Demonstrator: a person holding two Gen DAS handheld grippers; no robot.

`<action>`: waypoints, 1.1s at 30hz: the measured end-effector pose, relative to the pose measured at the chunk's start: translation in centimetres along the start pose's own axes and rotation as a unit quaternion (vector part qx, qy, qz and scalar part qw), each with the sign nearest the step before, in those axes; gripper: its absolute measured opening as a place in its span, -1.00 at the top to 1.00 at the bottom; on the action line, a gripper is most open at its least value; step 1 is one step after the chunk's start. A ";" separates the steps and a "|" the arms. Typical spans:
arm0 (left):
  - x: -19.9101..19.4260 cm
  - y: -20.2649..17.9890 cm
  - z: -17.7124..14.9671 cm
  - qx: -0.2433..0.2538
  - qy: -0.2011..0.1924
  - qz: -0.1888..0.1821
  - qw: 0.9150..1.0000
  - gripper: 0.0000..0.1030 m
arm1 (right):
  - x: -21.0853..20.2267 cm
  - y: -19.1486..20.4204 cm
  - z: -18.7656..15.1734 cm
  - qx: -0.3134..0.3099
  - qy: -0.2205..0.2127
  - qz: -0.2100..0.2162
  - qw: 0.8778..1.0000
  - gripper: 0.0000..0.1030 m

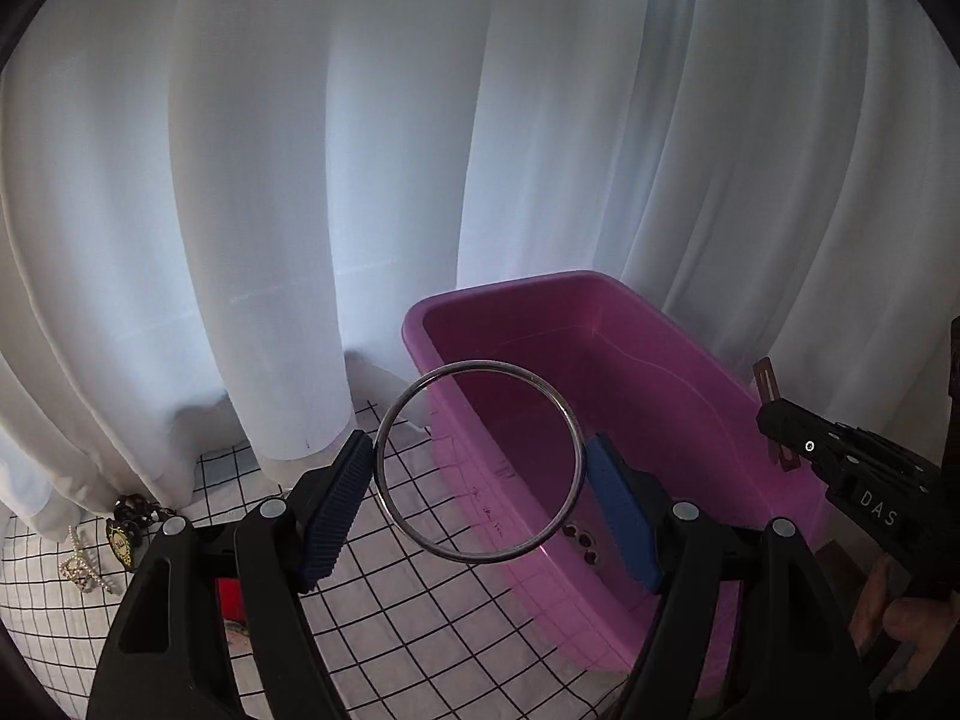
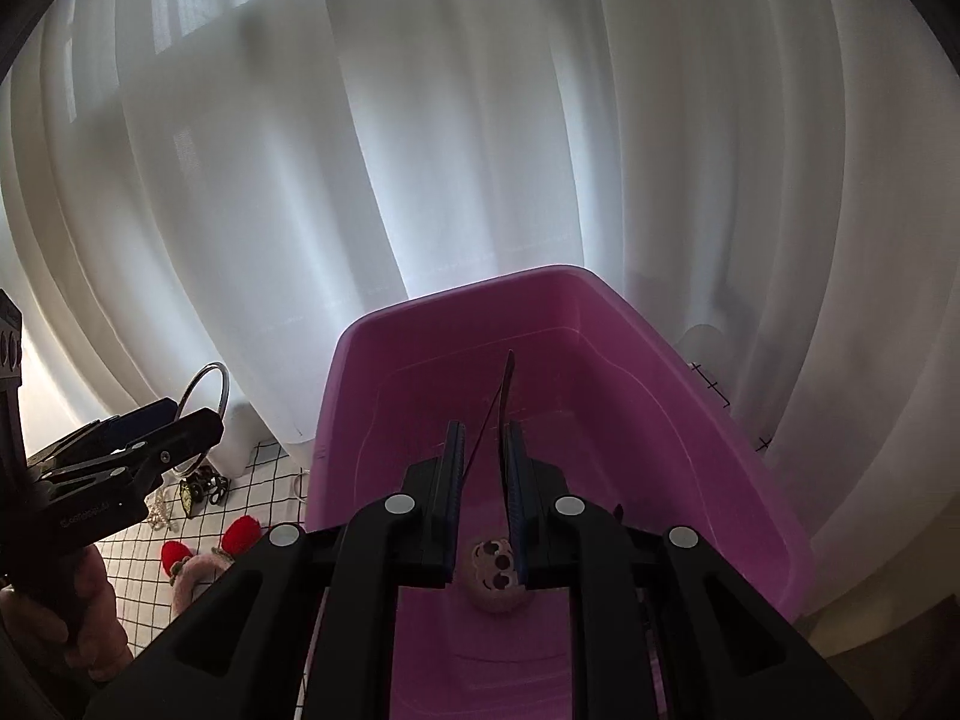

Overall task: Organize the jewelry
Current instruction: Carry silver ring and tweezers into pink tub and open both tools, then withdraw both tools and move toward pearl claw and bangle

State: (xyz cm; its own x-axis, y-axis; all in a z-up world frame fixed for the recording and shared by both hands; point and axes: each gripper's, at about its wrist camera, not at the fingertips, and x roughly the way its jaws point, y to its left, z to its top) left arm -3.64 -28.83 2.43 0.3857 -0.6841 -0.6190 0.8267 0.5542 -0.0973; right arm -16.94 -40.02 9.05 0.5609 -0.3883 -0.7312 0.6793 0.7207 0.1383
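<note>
Left wrist view: the left tool has its blue pads spread wide and pressed against either side of a silver bangle — the ring is pinched between them and held above the near left rim of a pink tub. The tub stands on a counter covered with a white cloth printed in a black grid, with white curtains hanging behind it. At the left edge of the counter lie a pearl piece and, just beside it, a black chain with a round gold-rimmed charm. At the right, the right tool reaches over the tub and grips a thin dark red strip.

Right wrist view: the right tool has its pads drawn nearly together, pinching the thin red strip that stands up between them over the open tub. A small round pinkish trinket lies on the tub floor — its details are hard to make out. At the left, a hand holds the left tool with the bangle in it, above the counter. Red and pink fuzzy pieces lie on the cloth below.
</note>
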 end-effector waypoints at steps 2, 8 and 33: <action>1.7 -2.1 0.5 0.014 0.009 -0.009 1.000 -0.37 | 0.5 -1.4 -0.1 0.009 0.010 -0.006 1.000 0.74; 6.4 -5.4 0.5 0.030 0.057 -0.014 0.998 -0.37 | 3.1 -4.0 -1.1 0.033 0.043 -0.005 0.999 0.74; 7.1 -3.8 0.5 -0.009 0.082 0.005 0.997 -0.76 | 4.0 -4.9 -1.3 0.055 0.064 0.017 0.996 0.13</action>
State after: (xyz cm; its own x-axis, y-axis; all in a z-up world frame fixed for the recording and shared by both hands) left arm -3.85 -36.04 -1.27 0.3207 -0.5925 -0.7390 0.8148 0.5704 -0.1038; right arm -18.60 -44.36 4.56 0.5241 -0.2831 -0.8032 0.7125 0.6623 0.2315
